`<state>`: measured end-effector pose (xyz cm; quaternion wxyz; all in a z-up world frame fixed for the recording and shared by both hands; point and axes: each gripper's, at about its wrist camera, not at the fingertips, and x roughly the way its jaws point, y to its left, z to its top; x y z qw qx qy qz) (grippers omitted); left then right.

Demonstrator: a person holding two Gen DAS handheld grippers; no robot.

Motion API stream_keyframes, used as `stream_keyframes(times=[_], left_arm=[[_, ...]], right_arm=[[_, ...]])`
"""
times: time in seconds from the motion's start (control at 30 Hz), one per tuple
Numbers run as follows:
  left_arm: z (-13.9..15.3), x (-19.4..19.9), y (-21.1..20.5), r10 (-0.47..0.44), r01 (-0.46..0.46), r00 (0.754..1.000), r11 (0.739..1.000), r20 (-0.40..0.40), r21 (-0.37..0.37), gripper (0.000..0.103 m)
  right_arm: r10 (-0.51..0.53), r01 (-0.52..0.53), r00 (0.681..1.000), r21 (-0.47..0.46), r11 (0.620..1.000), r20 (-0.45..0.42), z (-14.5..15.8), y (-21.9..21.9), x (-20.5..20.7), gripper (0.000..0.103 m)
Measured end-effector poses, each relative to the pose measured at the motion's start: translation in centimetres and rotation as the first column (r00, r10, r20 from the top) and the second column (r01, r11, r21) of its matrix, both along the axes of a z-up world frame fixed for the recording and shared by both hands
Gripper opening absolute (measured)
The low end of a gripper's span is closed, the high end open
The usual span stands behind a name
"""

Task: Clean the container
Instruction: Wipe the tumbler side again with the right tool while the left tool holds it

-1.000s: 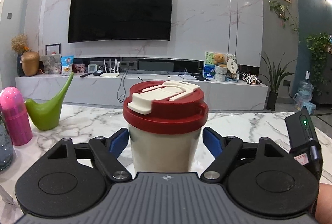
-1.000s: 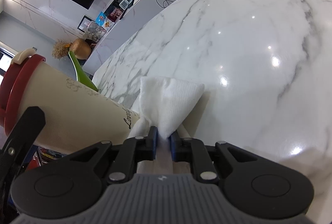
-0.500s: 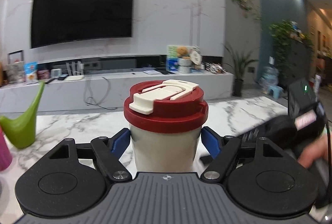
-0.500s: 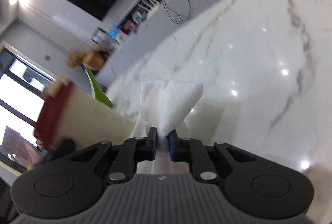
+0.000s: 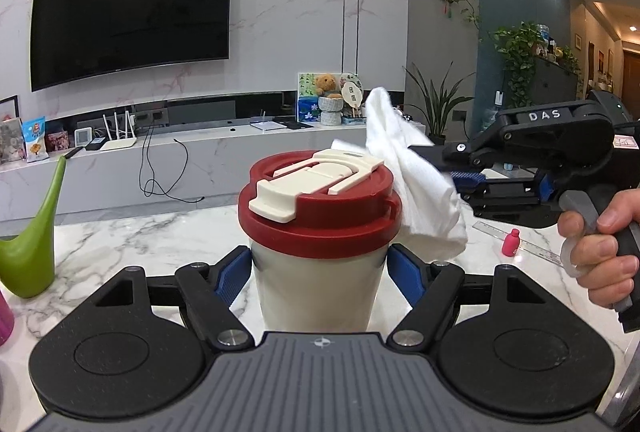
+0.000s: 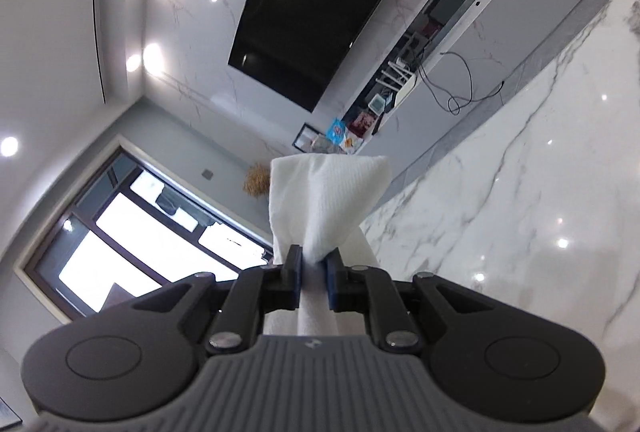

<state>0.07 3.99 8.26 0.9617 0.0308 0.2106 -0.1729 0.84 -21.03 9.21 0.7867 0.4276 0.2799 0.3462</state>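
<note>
left claw: clamped on cup | right claw: pinching tissue, now raised from desk to red lid right edge

Left level, close; right rolled (shared television).

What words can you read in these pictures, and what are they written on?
"DAS": white letters on the black body of the right hand-held gripper, seen from the left wrist camera.
Ruler on the table: it has marks, but they are too small to read.
Snack bag and framed pictures on the TV shelf: too small and blurred to read.
Cup: no writing shows from this side.
</note>
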Motion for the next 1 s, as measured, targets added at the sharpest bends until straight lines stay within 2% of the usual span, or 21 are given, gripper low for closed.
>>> stream_keyframes(times=[0.23,0.53,0.8,1.0], left_arm=[[0.2,0.1,-0.1,0.004,-0.004,1.000,1.000,-0.001,0.000,0.073],[-0.1,-0.5,-0.5,0.009,-0.009,1.000,1.000,0.003,0.001,0.073],[-0.8,-0.8,-0.2,0.010,-0.010,1.000,1.000,0.008,0.008,0.074],[-1.0,-0.8,0.0,0.013,-0.013,1.000,1.000,0.009,0.012,0.074]], right_arm=[[0.004,-0.005,0.999,-0.021,1.000,-0.054,-0.9,0.3,-0.1,0.015],[0.009,-0.033,0.988,-0.148,0.988,-0.156,-2.8,1.7,-0.6,0.015],[0.006,-0.074,0.978,-0.317,0.946,-0.208,-4.4,3.3,-0.8,0.015],[0.003,-0.118,0.961,-0.400,0.909,-0.277,-6.5,4.6,-0.3,0.015]])
